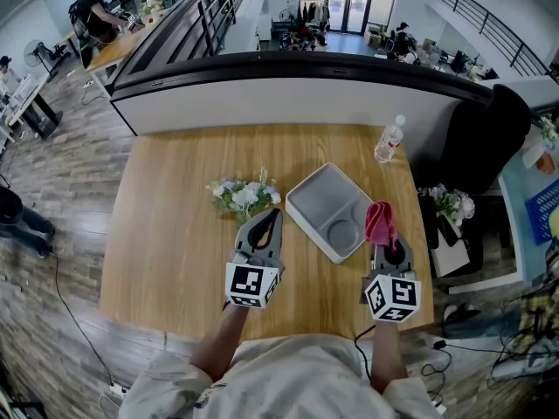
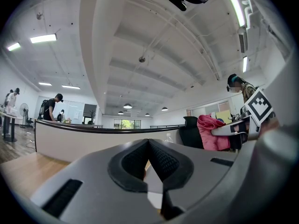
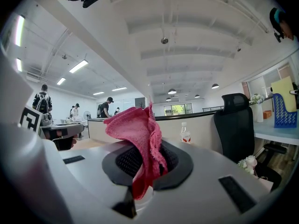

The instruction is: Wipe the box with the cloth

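Note:
A grey compartment box (image 1: 325,201) lies on the wooden table (image 1: 175,225), right of centre. My right gripper (image 1: 384,234) is shut on a pink cloth (image 1: 381,222), held just off the box's near right edge; in the right gripper view the cloth (image 3: 139,139) stands up out of the closed jaws. My left gripper (image 1: 266,227) is shut with nothing in it, its tips near the box's left corner. In the left gripper view the left gripper (image 2: 148,158) points up towards the ceiling, and the cloth (image 2: 211,133) shows at the right.
A small bunch of white and blue flowers (image 1: 244,195) lies just beyond the left gripper. A water bottle (image 1: 389,140) stands at the table's far right corner. A black office chair (image 1: 485,138) and a second bouquet (image 1: 450,206) sit off the right edge.

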`<action>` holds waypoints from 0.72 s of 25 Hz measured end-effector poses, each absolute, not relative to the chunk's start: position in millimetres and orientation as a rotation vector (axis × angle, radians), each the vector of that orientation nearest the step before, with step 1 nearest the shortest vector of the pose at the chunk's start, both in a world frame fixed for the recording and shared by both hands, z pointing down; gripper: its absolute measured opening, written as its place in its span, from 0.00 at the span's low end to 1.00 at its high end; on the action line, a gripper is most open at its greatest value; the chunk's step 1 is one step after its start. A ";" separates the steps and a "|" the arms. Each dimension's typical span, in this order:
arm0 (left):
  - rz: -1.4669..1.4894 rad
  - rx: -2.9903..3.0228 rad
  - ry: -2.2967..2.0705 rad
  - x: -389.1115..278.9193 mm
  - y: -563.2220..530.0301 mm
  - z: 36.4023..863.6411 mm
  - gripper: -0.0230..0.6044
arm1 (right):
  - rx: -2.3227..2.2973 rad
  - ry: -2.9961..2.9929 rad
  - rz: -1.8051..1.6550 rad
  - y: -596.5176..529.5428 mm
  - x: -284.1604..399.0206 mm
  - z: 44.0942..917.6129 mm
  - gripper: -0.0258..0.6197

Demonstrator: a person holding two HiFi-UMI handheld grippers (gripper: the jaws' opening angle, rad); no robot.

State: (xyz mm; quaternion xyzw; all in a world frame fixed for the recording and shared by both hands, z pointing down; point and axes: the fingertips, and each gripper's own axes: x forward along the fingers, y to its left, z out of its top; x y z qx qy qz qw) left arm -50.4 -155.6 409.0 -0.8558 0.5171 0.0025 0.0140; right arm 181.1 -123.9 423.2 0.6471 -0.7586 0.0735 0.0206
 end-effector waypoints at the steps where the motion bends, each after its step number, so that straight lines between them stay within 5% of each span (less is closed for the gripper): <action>1: 0.009 -2.665 1.610 -50.3 -155.6 408.9 0.05 | 2.006 -2.352 0.226 -123.9 181.1 423.0 0.12; 18: 0.003 -2.672 1.608 -50.2 -155.5 411.8 0.05 | 1.931 -2.361 0.166 -122.9 168.0 425.0 0.12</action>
